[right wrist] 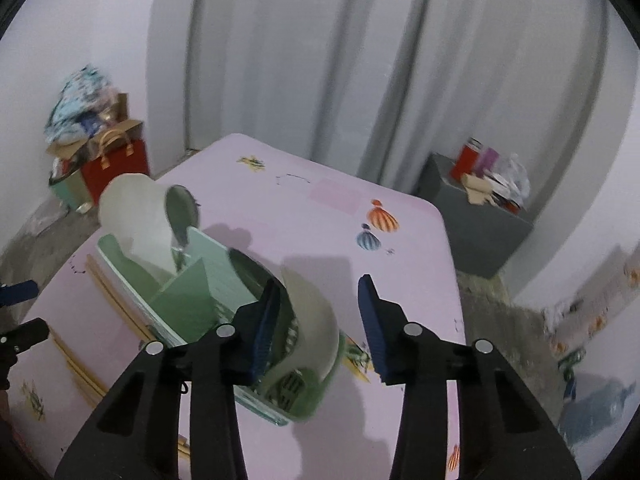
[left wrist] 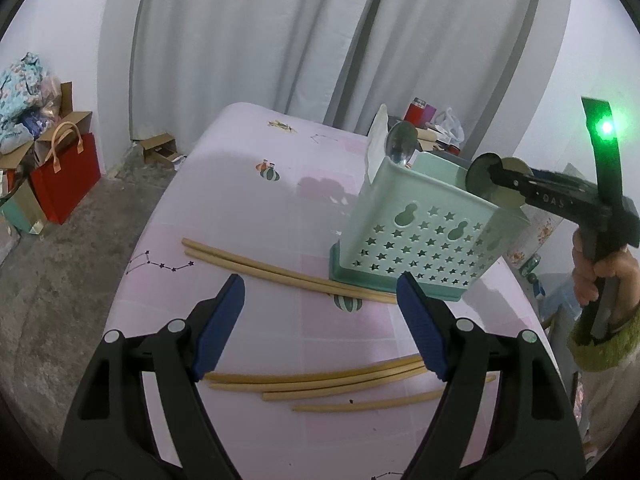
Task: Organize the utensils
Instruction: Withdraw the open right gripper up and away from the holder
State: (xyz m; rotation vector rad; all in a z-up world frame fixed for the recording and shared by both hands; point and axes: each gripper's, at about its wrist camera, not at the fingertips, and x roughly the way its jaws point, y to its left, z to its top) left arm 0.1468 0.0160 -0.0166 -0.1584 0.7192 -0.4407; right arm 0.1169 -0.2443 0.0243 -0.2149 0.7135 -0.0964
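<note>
Right wrist blurred, holder (right wrist: pixel 188 304) partly behind open right tongs (right wrist: pixel 320 328)

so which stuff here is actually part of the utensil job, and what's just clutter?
Job:
- green caddy
- metal spoon and white spoon standing in it
- chopsticks by the caddy
- chopsticks near the left gripper

Clutter:
- red bag
- cardboard boxes
- grey cabinet with red container
- curtains
</note>
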